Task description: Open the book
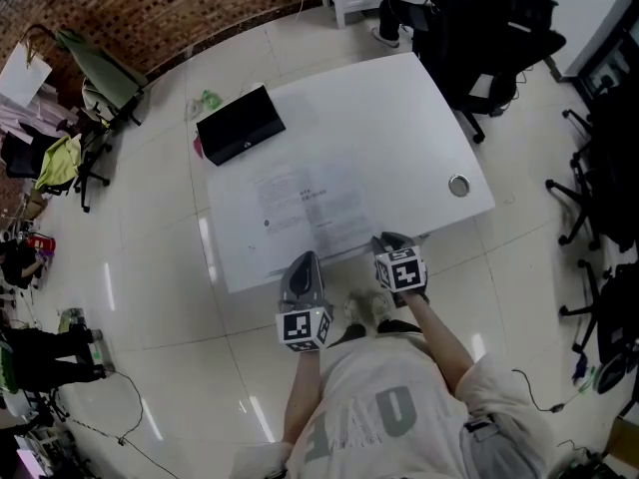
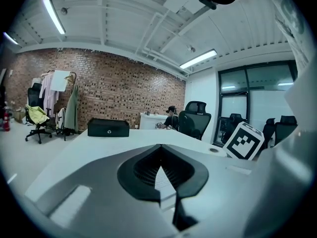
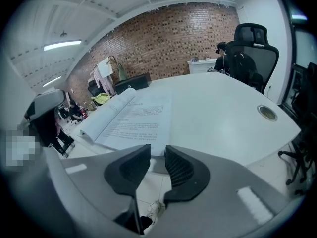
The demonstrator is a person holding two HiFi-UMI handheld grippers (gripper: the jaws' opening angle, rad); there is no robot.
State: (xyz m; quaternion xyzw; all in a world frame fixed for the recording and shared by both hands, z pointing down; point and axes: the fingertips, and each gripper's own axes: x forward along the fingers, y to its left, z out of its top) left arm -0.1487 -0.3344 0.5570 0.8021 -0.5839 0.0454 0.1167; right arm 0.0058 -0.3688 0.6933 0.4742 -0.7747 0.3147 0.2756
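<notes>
Item 1: book (image 1: 308, 208), open, laid flat on the white table (image 1: 399, 108) close to its near edge. Printed pages are turned upward. In the right gripper view the book (image 3: 136, 117) is seen with its left-hand leaves arched above the right-hand ones.

Item 2: left gripper (image 1: 305, 263), held at the table's near edge, just beside the book's near left corner. In the left gripper view its jaws (image 2: 159, 150) are clenched, tips met. A white lined sliver is seen in the gap behind the tips. Whether it is pinched cannot be told.

Item 3: right gripper (image 1: 389, 240), held at the near edge by the book's near right corner. Its jaws (image 3: 157, 155) are released and stand apart. Nothing is caught between them, and the book's edge lies just beyond the tips.

Item 4: black box (image 1: 240, 125), set at the table's far left corner, well apart from the book.

Item 5: round cable grommet (image 1: 458, 185), set into the table's right side.
</notes>
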